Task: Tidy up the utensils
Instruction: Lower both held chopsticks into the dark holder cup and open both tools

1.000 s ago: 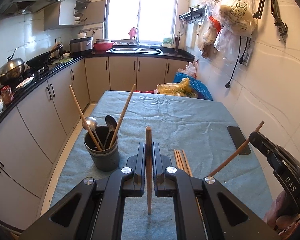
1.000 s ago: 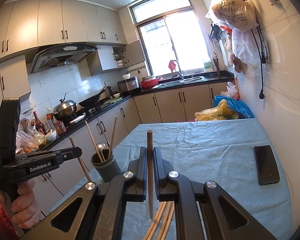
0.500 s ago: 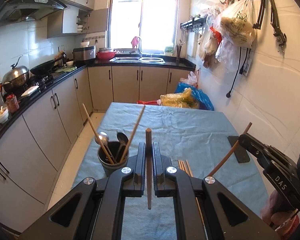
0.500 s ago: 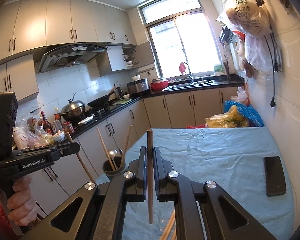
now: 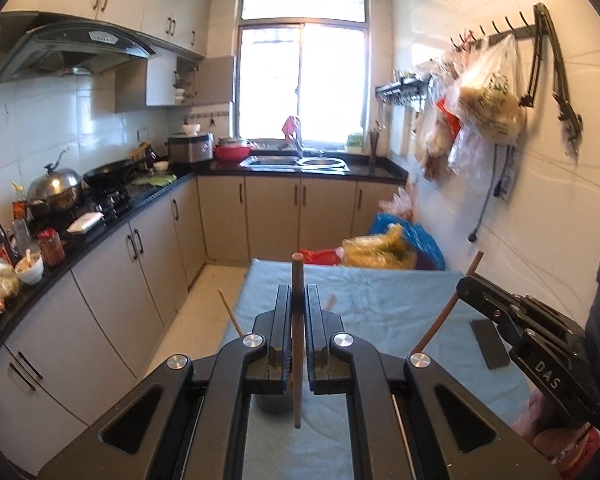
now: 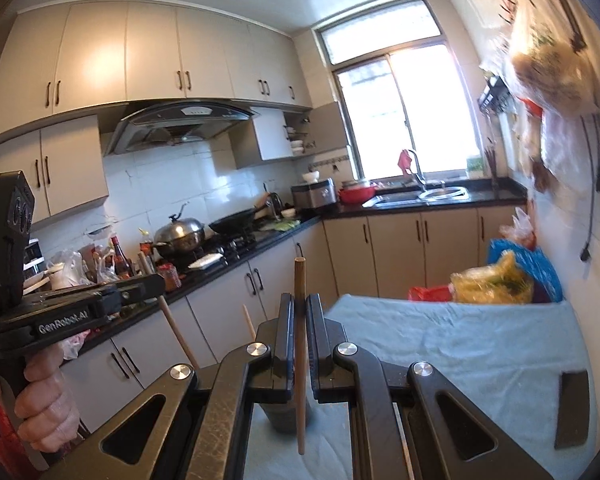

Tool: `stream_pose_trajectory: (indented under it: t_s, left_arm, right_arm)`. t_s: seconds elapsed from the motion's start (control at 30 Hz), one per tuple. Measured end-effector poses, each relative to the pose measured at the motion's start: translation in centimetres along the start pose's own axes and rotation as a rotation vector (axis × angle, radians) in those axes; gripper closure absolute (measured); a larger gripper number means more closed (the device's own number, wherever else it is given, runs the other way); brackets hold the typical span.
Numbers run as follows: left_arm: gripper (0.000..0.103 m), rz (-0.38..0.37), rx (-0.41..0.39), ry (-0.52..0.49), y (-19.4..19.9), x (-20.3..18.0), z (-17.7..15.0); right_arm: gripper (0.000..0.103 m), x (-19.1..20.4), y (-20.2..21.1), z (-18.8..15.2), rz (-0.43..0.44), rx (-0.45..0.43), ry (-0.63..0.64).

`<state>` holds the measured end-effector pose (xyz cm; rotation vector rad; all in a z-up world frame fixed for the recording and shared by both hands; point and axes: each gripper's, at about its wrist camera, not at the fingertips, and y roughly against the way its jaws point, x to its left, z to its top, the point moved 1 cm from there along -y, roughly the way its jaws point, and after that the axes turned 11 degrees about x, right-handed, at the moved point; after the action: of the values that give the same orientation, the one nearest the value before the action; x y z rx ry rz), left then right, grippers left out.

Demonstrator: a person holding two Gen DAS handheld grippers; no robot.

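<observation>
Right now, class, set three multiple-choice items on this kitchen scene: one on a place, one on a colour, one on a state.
1. Where does the dark phone lie?
A. on the cloth-covered table
B. in the sink
C. on the stove

2. What colour is the table cloth?
A. red
B. light blue
C. black

3. How is the right gripper?
A. wide open, empty
B. shut on a spoon
C. shut on an upright chopstick

Key: 1 A, it rests flat near the table's right edge. 2 B, light blue fabric covers the top. 3 C, the chopstick stands clamped between its closed jaws.
</observation>
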<state>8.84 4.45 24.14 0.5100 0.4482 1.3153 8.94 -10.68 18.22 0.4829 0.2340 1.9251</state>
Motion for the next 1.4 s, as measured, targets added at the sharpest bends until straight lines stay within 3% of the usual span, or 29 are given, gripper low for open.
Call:
stream_pose_trajectory:
  t_s: [0.23,0.47,1.0,1.4]
  left_arm:
    - [0.097,0.012,0.0,0.059,-2.4,2.5,2.4]
    - [0.097,0.017,0.038,0.114,-6.2,5.0,3.1]
    - [0.097,-0.002,0.18,0.175,-14.8,8.1,-0.3]
    - [0.097,-0.005,0.218,0.198,-16.0,9.4,-2.1]
  right_arm:
    - [0.096,3.0,-3.5,3.5,0.028,-0.022,0.025]
    - [0.096,3.4,-8.2,4.4,0.034,0.011,0.009]
    - [0.096,1.8,-16.8,0.2,-0.008,0.202,0.023]
    - [0.096,1.6,-19.0,-1.9,-0.029,0.281,0.031]
